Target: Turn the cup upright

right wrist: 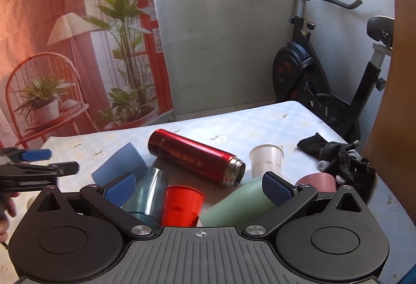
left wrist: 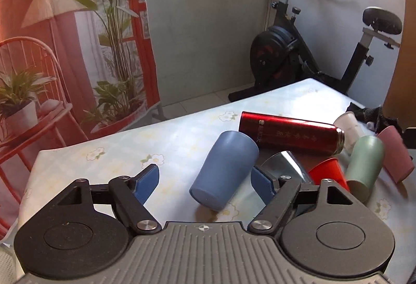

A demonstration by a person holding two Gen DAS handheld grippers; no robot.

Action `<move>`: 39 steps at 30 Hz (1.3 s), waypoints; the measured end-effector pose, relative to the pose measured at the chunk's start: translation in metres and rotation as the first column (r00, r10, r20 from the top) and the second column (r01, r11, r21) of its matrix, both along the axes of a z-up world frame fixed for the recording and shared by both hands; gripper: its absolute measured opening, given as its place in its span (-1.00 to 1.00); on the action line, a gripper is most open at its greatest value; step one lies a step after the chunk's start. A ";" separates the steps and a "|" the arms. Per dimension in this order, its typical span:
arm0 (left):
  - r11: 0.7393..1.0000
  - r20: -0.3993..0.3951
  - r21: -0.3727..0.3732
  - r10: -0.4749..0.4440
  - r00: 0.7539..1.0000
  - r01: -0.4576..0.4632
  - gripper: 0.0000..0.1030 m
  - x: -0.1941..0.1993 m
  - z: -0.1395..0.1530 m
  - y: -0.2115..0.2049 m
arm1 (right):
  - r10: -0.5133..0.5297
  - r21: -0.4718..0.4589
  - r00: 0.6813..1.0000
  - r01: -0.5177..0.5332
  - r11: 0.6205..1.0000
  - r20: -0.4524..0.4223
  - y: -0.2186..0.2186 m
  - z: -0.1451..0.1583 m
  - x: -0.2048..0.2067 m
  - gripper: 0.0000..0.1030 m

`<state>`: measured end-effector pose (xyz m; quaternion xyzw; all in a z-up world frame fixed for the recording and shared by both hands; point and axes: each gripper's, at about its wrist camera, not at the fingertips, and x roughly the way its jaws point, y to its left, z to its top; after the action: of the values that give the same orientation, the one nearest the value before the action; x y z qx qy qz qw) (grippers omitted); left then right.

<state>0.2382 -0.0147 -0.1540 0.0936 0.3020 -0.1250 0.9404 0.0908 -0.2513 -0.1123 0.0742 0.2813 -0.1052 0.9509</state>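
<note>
My left gripper straddled the lying blue cup, fingers wide; only my right gripper's view, fingers also wide, showed the upright white cup.

Right wrist view — teal glass and green cup partly hidden behind fingers.

The blue cup is a plain matte tumbler lying on its side on the flowered tablecloth, its closed base toward the left wrist camera and its wider mouth end pointing away. That far end rests against, or just beside, the red flask (the contact itself is hidden). Nothing grips it.
</note>
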 end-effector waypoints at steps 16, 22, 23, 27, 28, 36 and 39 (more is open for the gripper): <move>0.988 -0.167 0.026 -0.149 0.975 0.155 0.48 0.055 -0.053 -0.001 | -0.024 0.060 0.998 0.027 0.998 -0.052 -0.030 -0.017 0.029 0.99; 0.988 -0.248 -0.022 -0.153 0.957 0.152 0.48 0.068 -0.057 0.002 | -0.025 0.072 0.998 0.030 0.997 -0.065 -0.033 -0.020 0.033 0.99; 0.988 -0.258 -0.023 -0.156 0.954 0.156 0.48 0.069 -0.059 0.002 | -0.026 0.074 0.997 0.031 0.997 -0.067 -0.033 -0.020 0.034 0.99; 0.989 -0.308 -0.025 -0.149 0.940 0.149 0.48 0.076 -0.065 0.002 | -0.025 0.081 0.997 0.031 0.996 -0.071 -0.034 -0.021 0.036 0.99; 0.989 -0.314 -0.025 -0.148 0.938 0.148 0.47 0.077 -0.066 0.001 | -0.023 0.083 0.997 0.029 0.996 -0.072 -0.034 -0.021 0.036 0.99; 0.989 -0.339 -0.020 -0.145 0.930 0.147 0.34 0.084 -0.068 0.001 | -0.019 0.103 0.996 0.028 0.994 -0.086 -0.036 -0.026 0.037 0.99; 0.989 -0.332 -0.020 -0.145 0.932 0.147 0.27 0.082 -0.067 0.002 | -0.024 0.104 0.996 0.033 0.994 -0.085 -0.037 -0.026 0.037 0.99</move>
<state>0.3200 -0.0128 -0.2206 0.0960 0.4490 -0.2078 0.8637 0.1276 -0.2886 -0.1383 0.1239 0.3249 -0.1070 0.9315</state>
